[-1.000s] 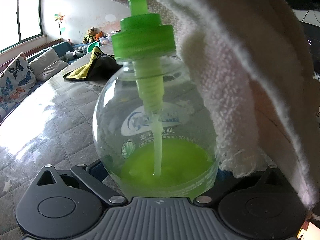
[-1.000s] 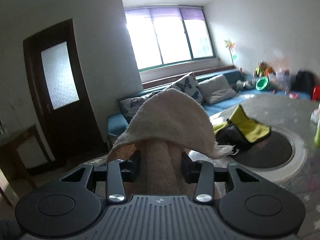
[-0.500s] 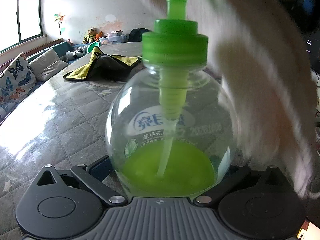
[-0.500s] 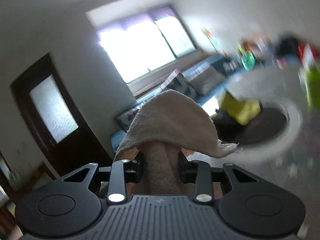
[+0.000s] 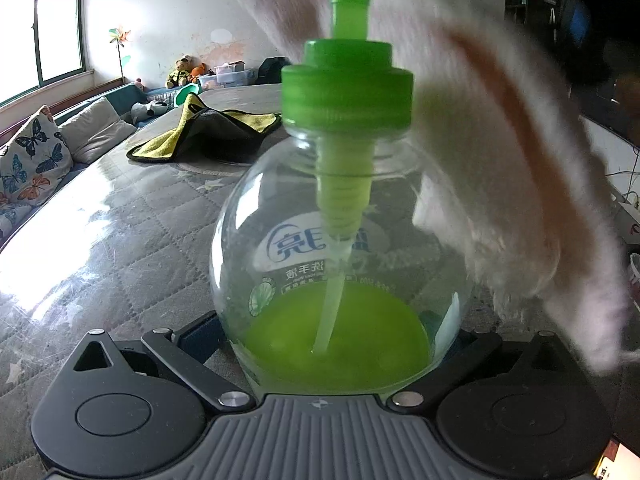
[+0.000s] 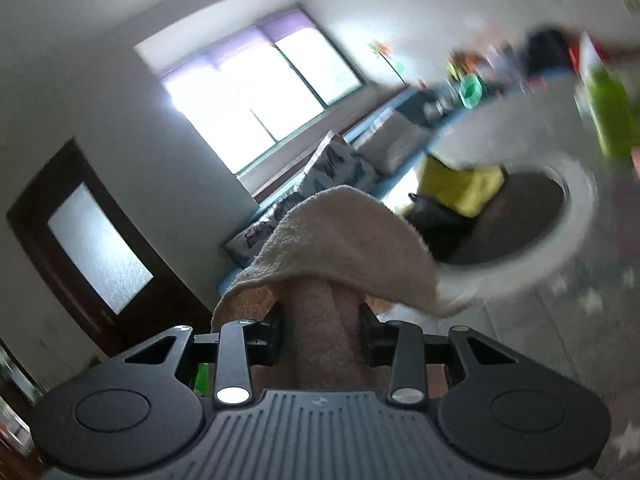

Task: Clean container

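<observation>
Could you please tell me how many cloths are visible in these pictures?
2. A white towel is clamped in the right gripper, beside the soap bottle held by the left gripper. A yellow-and-black cloth lies farther back on the table.

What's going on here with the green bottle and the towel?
A person is cleaning a soap bottle. The left claw grips its round clear body, with green liquid at the bottom. The right claw is shut on a beige towel, which sweeps, blurred, by the bottle's right side and pump.
</observation>
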`<state>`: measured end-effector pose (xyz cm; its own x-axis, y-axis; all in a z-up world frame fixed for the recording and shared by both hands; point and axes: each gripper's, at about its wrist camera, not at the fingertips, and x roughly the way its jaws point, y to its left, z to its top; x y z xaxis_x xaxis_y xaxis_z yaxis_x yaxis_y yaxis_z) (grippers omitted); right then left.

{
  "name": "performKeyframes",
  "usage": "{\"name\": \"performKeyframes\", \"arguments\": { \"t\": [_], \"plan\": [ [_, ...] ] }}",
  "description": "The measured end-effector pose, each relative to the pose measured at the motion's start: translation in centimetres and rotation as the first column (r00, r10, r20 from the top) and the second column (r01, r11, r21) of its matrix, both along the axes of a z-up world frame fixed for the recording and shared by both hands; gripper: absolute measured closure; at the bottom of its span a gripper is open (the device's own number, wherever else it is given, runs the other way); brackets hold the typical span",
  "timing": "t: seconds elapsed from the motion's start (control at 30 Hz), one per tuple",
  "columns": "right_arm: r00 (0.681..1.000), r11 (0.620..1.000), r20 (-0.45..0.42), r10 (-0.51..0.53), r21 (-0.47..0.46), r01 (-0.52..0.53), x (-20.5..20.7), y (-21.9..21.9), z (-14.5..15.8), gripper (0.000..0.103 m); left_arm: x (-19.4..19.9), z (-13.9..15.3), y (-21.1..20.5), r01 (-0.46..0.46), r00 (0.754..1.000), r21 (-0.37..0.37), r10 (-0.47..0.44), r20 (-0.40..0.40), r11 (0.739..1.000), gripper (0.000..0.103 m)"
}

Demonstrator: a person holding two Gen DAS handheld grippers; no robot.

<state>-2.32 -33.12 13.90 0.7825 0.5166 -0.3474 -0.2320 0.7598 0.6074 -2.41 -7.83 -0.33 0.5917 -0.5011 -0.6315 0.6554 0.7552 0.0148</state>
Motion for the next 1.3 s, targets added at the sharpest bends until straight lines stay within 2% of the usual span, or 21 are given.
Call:
{"name": "performKeyframes", "arguments": {
  "t": [0.17, 0.23, 0.37, 0.5, 0.7, 0.83, 0.97, 1.1, 1.2, 1.3],
  "plan": [
    [0.984, 0.996, -0.156, 0.088, 0.043, -0.082, 2.1, -0.8, -4.7, 0.067, 0.0, 0.0, 0.0, 0.0, 1.0, 0.001, 0.0, 0.002, 1.0, 0.0],
    [0.981, 0.998, -0.181, 0.063, -0.001, -0.065, 1.9, -0.8, -5.7, 0.067, -0.1, 0.0, 0.0, 0.0, 1.0, 0.002, 0.0, 0.002, 1.0, 0.0],
    [0.972, 0.987, -0.227, 0.066, -0.127, -0.097, 1.9, -0.7, -6.6, 0.067, -0.4, 0.2, 0.0, -0.012, 1.0, 0.012, 0.011, 0.016, 1.0, 0.0],
    [0.978, 0.958, -0.189, 0.084, -0.256, -0.131, 0.9, -0.1, -6.2, 0.064, -1.4, 0.9, 1.1, -0.027, 0.999, -0.003, 0.028, 0.046, 1.0, 0.0],
    [0.987, 0.92, -0.143, 0.074, -0.372, -0.123, -2.1, 2.0, -5.8, 0.062, -2.6, 4.0, 3.0, -0.033, 0.995, -0.113, 0.043, 0.085, 0.993, 0.0],
    [0.989, 0.906, -0.133, 0.07, -0.405, -0.119, -2.7, 2.6, -5.9, 0.059, -2.1, 4.4, 2.2, -0.034, 0.996, -0.09, 0.042, 0.081, 0.995, 0.002],
    [0.989, 0.91, -0.133, 0.066, -0.4, -0.115, -3.0, 2.0, -6.1, 0.056, -2.1, 4.2, 1.3, -0.013, 0.998, -0.079, 0.017, 0.06, 0.997, 0.016],
    [0.99, 0.899, -0.122, 0.077, -0.421, -0.122, -3.4, 1.8, -6.2, 0.056, -2.4, 4.7, 0.9, -0.037, 0.996, -0.062, 0.043, 0.082, 0.997, 0.016],
    [0.99, 0.88, -0.108, 0.088, -0.457, -0.128, -3.7, 2.3, -6.2, 0.056, -2.7, 6.5, 1.3, -0.038, 0.992, -0.128, 0.052, 0.111, 0.991, 0.016],
    [0.991, 0.869, -0.099, 0.092, -0.478, -0.129, -3.7, 2.8, -6.3, 0.054, -2.6, 8.6, 1.5, -0.025, 0.993, -0.233, 0.052, 0.108, 0.972, 0.016]
  ]
}}
